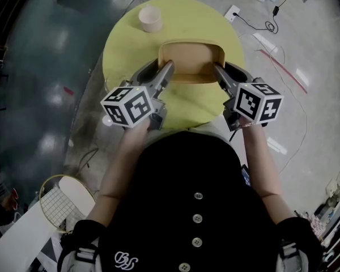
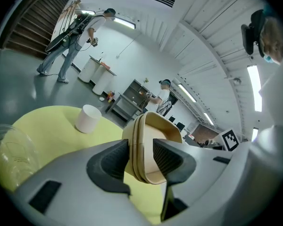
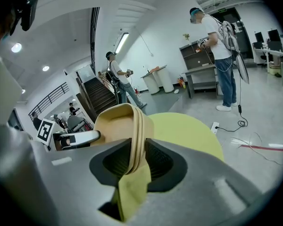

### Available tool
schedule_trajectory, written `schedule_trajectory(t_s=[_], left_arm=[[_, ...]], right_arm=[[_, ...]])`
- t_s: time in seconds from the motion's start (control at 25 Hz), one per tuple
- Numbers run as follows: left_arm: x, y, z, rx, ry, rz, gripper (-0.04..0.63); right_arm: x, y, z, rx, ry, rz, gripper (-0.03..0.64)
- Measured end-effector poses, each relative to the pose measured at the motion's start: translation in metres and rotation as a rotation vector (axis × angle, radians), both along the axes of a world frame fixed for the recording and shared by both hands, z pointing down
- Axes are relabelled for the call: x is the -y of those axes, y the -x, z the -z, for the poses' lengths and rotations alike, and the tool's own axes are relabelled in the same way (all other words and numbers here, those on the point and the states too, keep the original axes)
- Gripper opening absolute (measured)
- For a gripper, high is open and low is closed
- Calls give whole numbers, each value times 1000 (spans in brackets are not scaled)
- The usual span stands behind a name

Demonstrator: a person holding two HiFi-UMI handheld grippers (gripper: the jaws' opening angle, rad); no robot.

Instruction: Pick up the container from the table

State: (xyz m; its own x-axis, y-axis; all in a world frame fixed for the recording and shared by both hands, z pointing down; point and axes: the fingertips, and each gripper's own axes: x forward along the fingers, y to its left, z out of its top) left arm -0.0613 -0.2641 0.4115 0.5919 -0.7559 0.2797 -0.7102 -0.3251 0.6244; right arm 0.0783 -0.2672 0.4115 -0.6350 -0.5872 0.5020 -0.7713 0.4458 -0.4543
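While the left gripper [image 1: 169, 67] and right gripper [image 1: 216, 68] clamp fingers on the container's [image 1: 191, 58] opposite walls, the table [image 1: 124, 44] lies beneath; a cup [image 1: 150, 19] stands apart.

What the things look made of
The container [image 1: 191, 61] between the fingers [image 2: 114, 161] looks like tan paper, matt and smooth. The fingers are grey plastic, black and ridged inside. Beyond them, the yellow counter [image 1: 124, 50] is smooth and dull, the floor [image 1: 45, 50] shiny.

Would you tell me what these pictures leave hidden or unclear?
- Underside of the tan rectangular paper container: hidden by jaws in both gripper views, by its body in head view; lifted or resting unclear.
- Clear rounded object: left gripper view, cut by the edge, unidentifiable.
- Yellow round table: legs under its top, head view.
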Motion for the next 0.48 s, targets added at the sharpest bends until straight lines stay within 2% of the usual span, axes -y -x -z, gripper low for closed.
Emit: schedule_trajectory(t_s=[0.48], left_arm=[[-5,2,-4,-16,11,-21,147]], right_arm=[[6,6,13,-92,-31,68,78]])
